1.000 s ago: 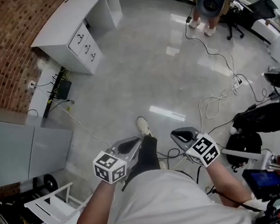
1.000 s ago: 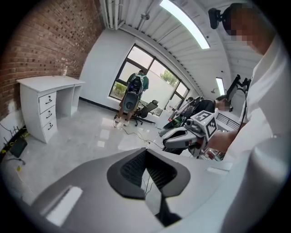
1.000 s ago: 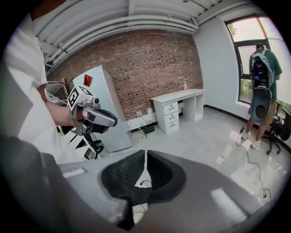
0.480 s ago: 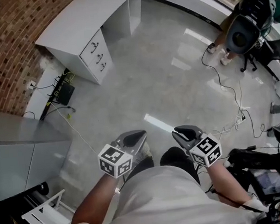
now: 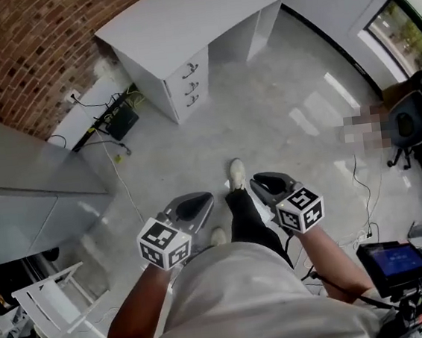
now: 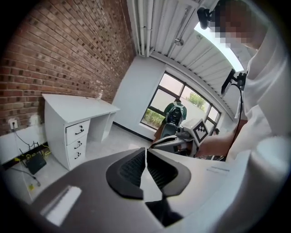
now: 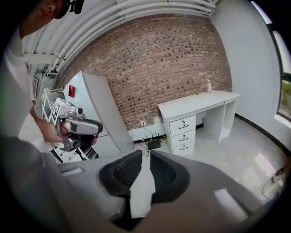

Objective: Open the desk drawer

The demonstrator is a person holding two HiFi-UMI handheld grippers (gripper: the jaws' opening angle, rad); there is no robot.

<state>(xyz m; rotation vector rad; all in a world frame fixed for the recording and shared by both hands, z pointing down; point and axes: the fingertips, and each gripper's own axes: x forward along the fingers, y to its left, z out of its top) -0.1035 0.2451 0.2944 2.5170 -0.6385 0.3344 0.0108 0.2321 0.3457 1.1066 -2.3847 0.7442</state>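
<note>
The white desk (image 5: 180,18) stands against the brick wall, far ahead of both grippers. Its stack of three drawers (image 5: 191,84) with dark handles is closed; the same drawers (image 6: 77,139) show at the left of the left gripper view, and small drawers (image 7: 183,134) at the centre right of the right gripper view. My left gripper (image 5: 203,199) is held at waist height, its jaws (image 6: 146,150) shut on nothing. My right gripper (image 5: 257,180) is level with it, pads together (image 7: 146,154) with only a thin slit and nothing between them.
A grey cabinet (image 5: 26,191) stands at the left. A black box with cables (image 5: 123,121) lies on the floor by the wall, left of the drawers. A white rack (image 5: 45,306) is at lower left, an office chair (image 5: 409,125) at right, a small screen (image 5: 393,261) at lower right.
The view has swung toward the desk, which now sits nearer and more central. The person has stepped forward. Both grippers stay shut at waist height.
</note>
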